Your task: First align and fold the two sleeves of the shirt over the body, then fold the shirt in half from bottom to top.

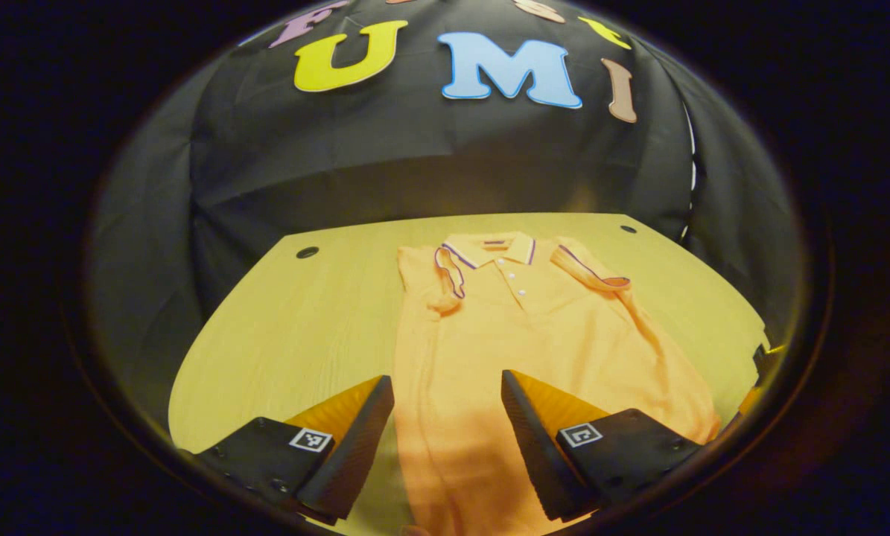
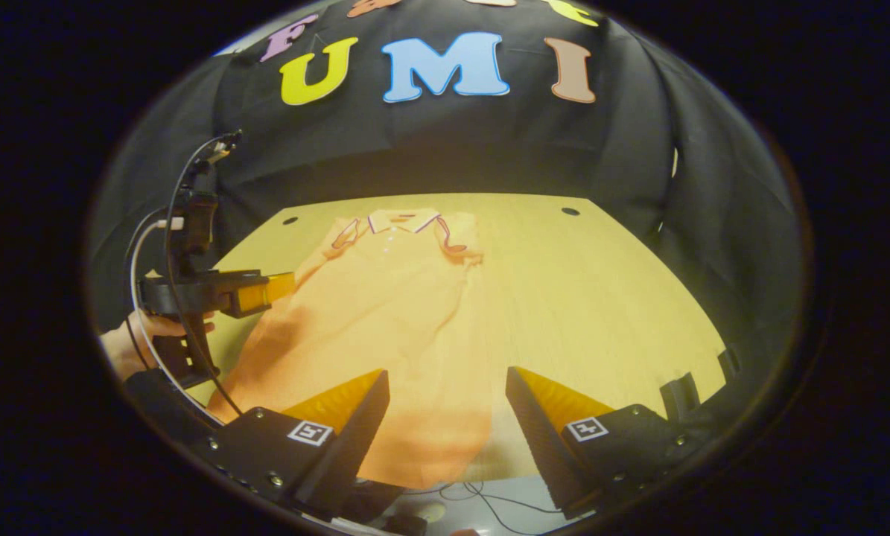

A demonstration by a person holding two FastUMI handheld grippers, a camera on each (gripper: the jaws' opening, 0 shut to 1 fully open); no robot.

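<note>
Orange polo shirt (image 1: 534, 335) lies flat, collar at the far side, on the wooden worktop (image 1: 303, 327); both sleeves look folded inward over the body. Left hand-held gripper (image 1: 447, 432) hovers above the lower body, jaws apart, empty. Right hand-held gripper (image 2: 447, 428) likewise apart, over the hem corner. Judgement: pinch both hem corners evenly, lift together toward the collar. Hem edge cut off in the left gripper view.

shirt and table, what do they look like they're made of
Shirt: looks like a soft knit cotton-type fabric, matte orange; it lies limp with gentle creases, and its collar and sleeve cuffs carry striped ribbed trim. The exact fibre cannot be told.
Table: looks like pale wood or wood-look laminate, smooth with a slight sheen; faint straight grain lines run along the top. Solid or veneer cannot be told.
</note>
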